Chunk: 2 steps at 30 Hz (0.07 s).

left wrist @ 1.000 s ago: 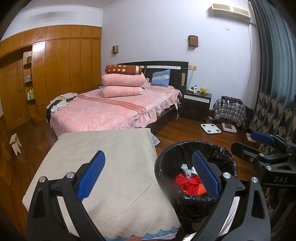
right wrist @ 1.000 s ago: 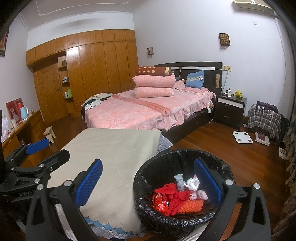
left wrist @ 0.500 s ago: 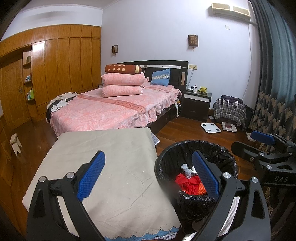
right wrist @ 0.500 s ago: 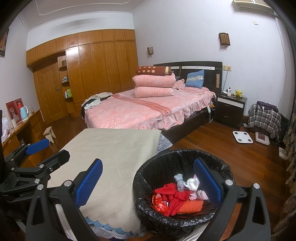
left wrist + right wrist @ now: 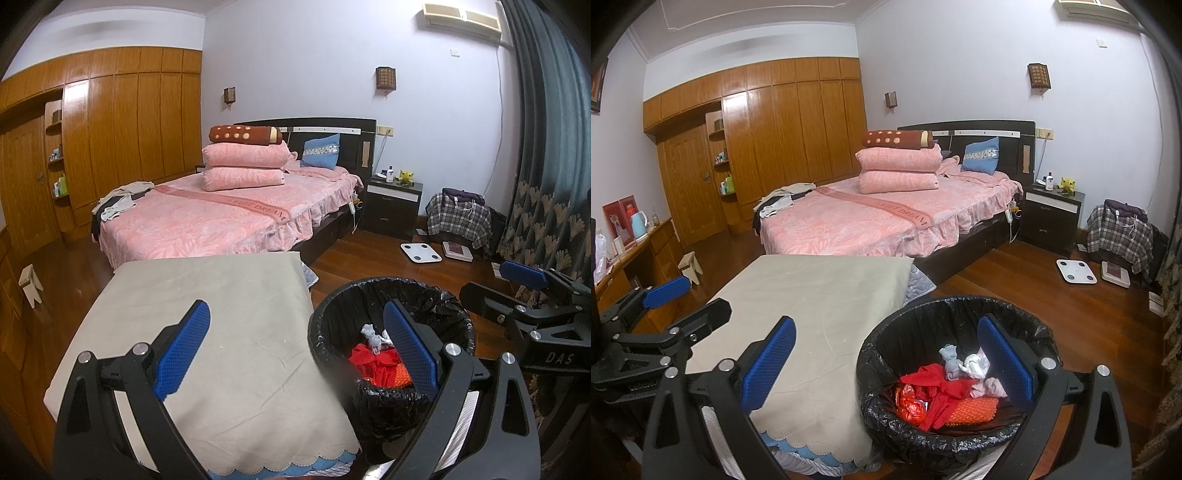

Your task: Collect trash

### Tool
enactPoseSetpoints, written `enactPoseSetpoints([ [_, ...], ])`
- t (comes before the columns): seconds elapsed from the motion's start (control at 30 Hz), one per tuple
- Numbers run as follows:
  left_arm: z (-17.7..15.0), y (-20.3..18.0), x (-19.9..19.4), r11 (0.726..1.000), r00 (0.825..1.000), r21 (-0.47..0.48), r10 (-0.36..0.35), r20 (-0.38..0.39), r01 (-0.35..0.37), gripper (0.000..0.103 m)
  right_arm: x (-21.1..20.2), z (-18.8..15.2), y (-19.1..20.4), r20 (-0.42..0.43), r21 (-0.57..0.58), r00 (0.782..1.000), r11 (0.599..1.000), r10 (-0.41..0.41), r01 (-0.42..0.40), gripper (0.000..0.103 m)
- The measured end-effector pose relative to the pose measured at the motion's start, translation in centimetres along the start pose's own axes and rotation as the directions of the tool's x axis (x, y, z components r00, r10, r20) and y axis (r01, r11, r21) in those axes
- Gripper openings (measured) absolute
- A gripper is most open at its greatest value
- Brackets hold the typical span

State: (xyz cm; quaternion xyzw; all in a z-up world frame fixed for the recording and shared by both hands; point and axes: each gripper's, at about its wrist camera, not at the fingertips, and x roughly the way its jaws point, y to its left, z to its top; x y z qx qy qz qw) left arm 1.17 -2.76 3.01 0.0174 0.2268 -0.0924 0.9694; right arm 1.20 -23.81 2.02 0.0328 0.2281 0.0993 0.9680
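A round bin lined with a black bag (image 5: 332, 317) (image 5: 886, 332) stands on the floor to the right of a table covered in a beige cloth (image 5: 207, 317) (image 5: 820, 295). Inside the bin lie red wrappers (image 5: 934, 384), an orange mesh piece (image 5: 971, 406) and crumpled white tissues (image 5: 975, 363). My left gripper (image 5: 295, 354) hangs open over the table edge and bin with nothing between its blue pads. My right gripper (image 5: 884, 362) is open too, empty, above the bin. Each gripper shows at the side of the other's view (image 5: 524, 277) (image 5: 665, 291).
A bed with pink covers (image 5: 221, 218) fills the middle of the room, a dark nightstand (image 5: 391, 206) to its right. A white scale (image 5: 421, 253) and a plaid-covered pile (image 5: 458, 218) sit on the wood floor by the curtain. A small stool (image 5: 29, 284) stands at left.
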Motion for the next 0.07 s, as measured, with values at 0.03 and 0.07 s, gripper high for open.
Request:
enactPoseSetpoints([
  [0.03, 0.01, 0.01, -0.03, 1.0, 1.0, 0.0, -0.001, 0.0, 0.001, 0.092, 0.04, -0.16, 0.14, -0.001, 0.0, 1.0, 1.0, 0.001, -0.001, 0.097],
  [0.07, -0.06, 0.05, 0.05, 1.0, 1.0, 0.0, 0.0, 0.0, 0.0, 0.092, -0.02, -0.21, 0.3, 0.0, -0.001, 1.0, 1.0, 0.0, 0.0, 0.097],
])
